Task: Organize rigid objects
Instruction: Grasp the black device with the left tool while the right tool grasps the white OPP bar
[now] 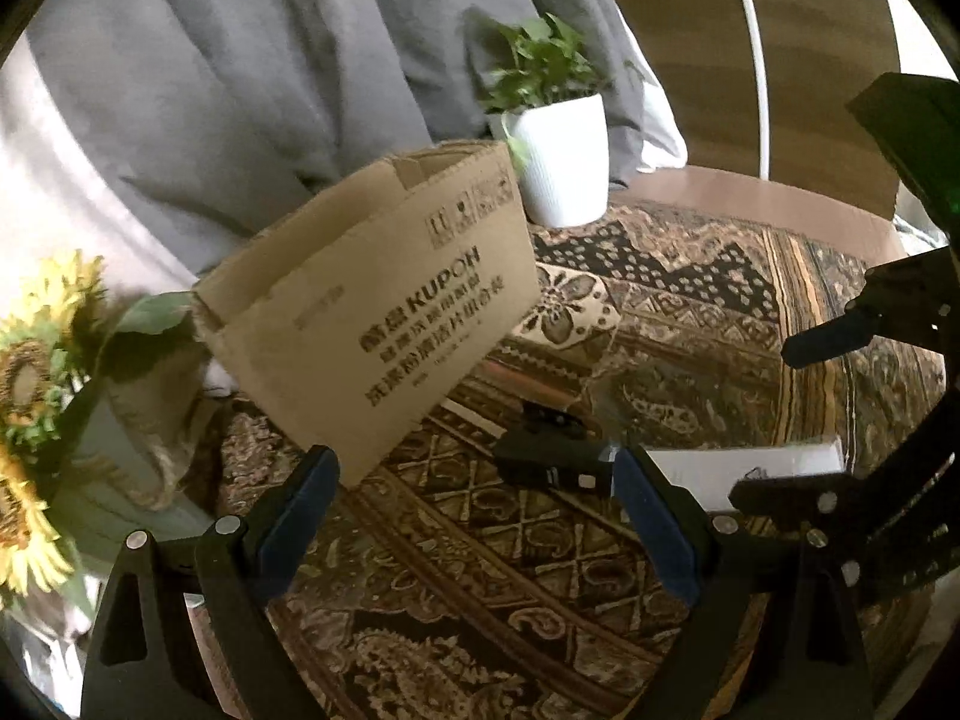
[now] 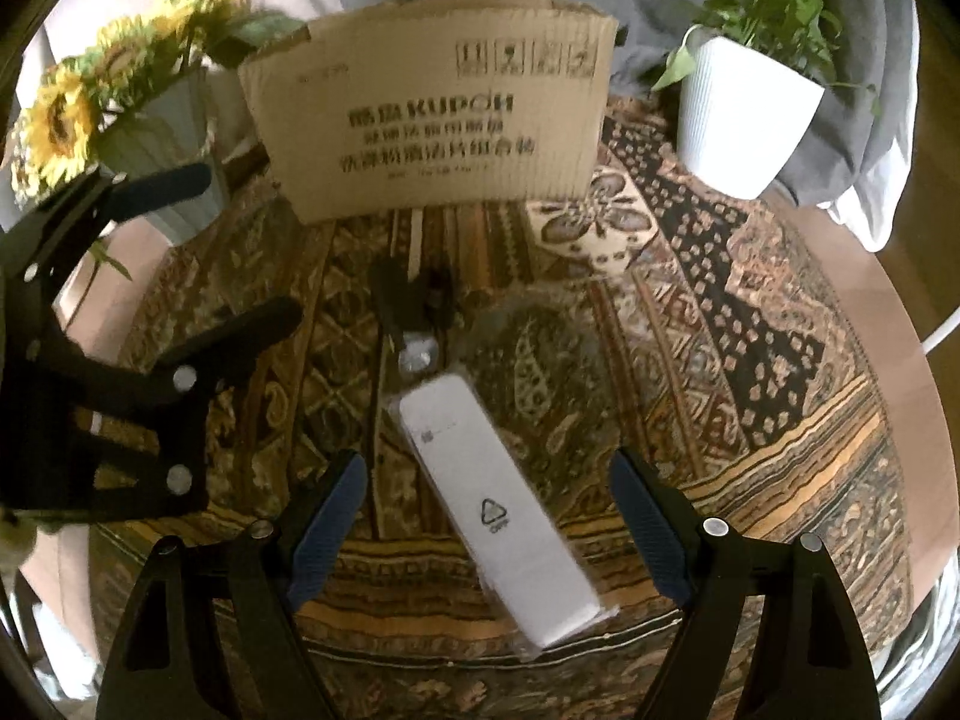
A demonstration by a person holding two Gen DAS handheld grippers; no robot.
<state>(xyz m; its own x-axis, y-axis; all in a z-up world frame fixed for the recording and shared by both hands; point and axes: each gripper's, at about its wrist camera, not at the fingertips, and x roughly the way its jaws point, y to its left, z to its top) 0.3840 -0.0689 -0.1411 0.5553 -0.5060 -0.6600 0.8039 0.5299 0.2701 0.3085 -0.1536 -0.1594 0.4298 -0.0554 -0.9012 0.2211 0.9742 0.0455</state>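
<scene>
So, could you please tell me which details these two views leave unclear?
- Cardboard box interior: both views show only its outside.
- Small black object: blurred in both views, identity unclear.
- White packet: left wrist view, partly hidden by the right hand-held gripper.

A brown corrugated cardboard box [image 2: 429, 114] carries dark printed lettering. The woven cloth [image 2: 690, 312] on the counter shows paisley, diamond and striped patterns in brown, black, tan and gold. A long glossy white packet [image 2: 498, 510] bears a dark triangular mark. Yellow sunflowers [image 2: 60, 114] have brown centres; the ribbed plant pot [image 2: 744, 114] is white, its leaves green.
</scene>
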